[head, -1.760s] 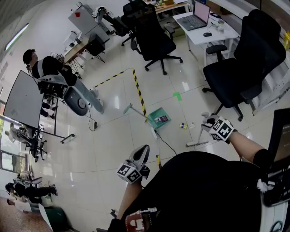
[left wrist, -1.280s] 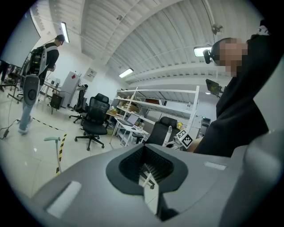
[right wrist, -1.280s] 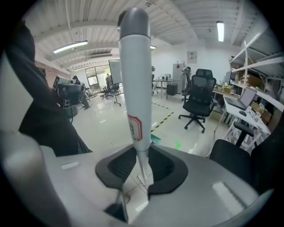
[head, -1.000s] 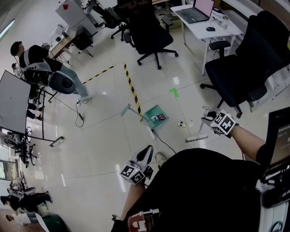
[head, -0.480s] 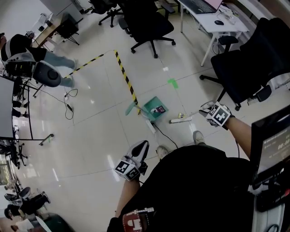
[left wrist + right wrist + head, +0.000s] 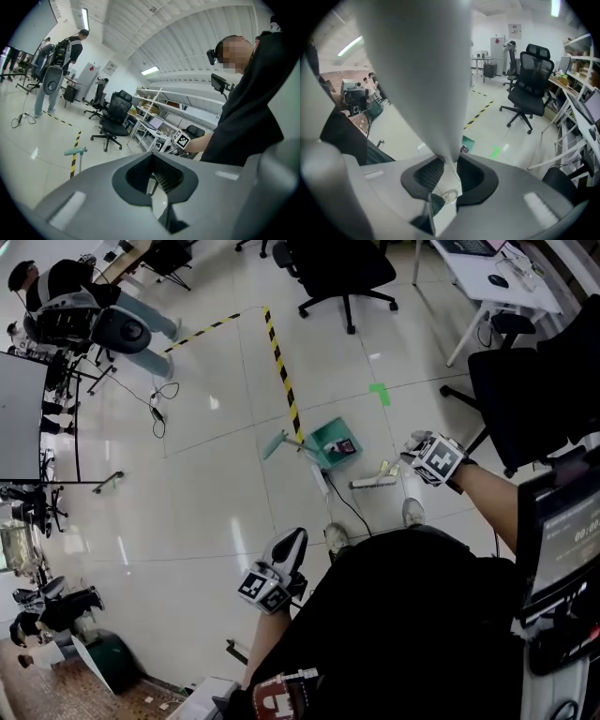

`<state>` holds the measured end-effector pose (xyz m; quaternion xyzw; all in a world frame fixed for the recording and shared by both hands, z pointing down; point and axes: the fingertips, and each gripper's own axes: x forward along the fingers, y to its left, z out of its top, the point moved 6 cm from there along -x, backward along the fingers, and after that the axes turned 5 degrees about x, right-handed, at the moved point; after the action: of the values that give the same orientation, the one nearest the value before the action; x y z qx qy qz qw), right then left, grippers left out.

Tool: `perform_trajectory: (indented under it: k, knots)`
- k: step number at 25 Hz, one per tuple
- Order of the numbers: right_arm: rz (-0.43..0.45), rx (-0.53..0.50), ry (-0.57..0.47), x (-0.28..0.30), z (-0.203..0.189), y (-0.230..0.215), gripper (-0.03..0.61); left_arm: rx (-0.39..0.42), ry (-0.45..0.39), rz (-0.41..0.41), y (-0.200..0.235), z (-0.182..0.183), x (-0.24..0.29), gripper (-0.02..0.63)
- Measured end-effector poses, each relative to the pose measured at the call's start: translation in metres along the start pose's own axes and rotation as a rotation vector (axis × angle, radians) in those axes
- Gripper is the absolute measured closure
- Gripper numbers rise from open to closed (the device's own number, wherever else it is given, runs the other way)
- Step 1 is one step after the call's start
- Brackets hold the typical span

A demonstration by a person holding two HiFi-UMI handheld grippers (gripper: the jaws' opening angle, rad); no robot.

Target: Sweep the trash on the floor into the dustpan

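A green dustpan (image 6: 330, 440) lies on the pale floor with its teal handle (image 6: 275, 442) to the left; a dark scrap sits in it. A small piece of trash (image 6: 384, 468) lies just right of it, beside the white broom head (image 6: 374, 483). My right gripper (image 6: 417, 454) is shut on the white broom handle (image 6: 423, 70), which fills the right gripper view above the jaws (image 6: 449, 173); the dustpan (image 6: 467, 143) shows beyond. My left gripper (image 6: 293, 542) hangs by my left side, jaws together and empty (image 6: 152, 176). The dustpan handle (image 6: 75, 151) stands far off in the left gripper view.
Yellow-black tape (image 6: 281, 371) and a green tape mark (image 6: 379, 393) cross the floor. Black office chairs (image 6: 342, 263) (image 6: 525, 399) and a white desk (image 6: 487, 273) stand beyond. A cable (image 6: 349, 509) runs from the dustpan toward my shoes (image 6: 337, 540). A person (image 6: 70, 301) stands far left.
The broom head has swept left, closer to the dustpan, pushing the small trash along. My right gripper moved with it. The left gripper stayed by my side.
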<state>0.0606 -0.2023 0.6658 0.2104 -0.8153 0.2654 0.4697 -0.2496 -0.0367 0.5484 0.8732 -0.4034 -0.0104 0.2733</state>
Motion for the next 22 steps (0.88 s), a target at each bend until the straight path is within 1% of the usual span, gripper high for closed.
perform_trajectory:
  k: [3,5,7,9,11,13,18,22]
  knots:
    - [-0.014,-0.002,0.041,0.013,0.007,-0.005,0.499,-0.013,0.016,0.002,0.004,-0.005,0.003,0.617]
    - [-0.034,-0.006,0.068,0.021,0.013,-0.009,0.499,-0.009,0.044,0.0,0.01,-0.013,-0.001,0.617]
    - [-0.05,-0.033,0.089,0.03,0.019,-0.012,0.499,0.008,0.089,0.013,0.016,-0.021,-0.008,0.617]
    - [-0.055,-0.069,0.085,0.039,0.025,-0.014,0.499,0.01,0.117,0.03,0.019,-0.023,-0.014,0.617]
    - [-0.041,-0.107,0.056,0.049,0.034,-0.015,0.499,0.001,0.118,0.036,0.022,-0.024,-0.02,0.617]
    - [-0.045,-0.148,0.029,0.056,0.043,-0.018,0.499,-0.016,0.1,0.035,0.023,-0.024,-0.026,0.617]
    - [-0.066,-0.198,-0.001,0.064,0.061,-0.03,0.497,-0.016,0.11,0.062,0.025,-0.027,-0.037,0.617]
    - [-0.079,-0.27,-0.008,0.067,0.073,-0.032,0.494,-0.035,0.094,0.067,0.019,-0.018,-0.033,0.617]
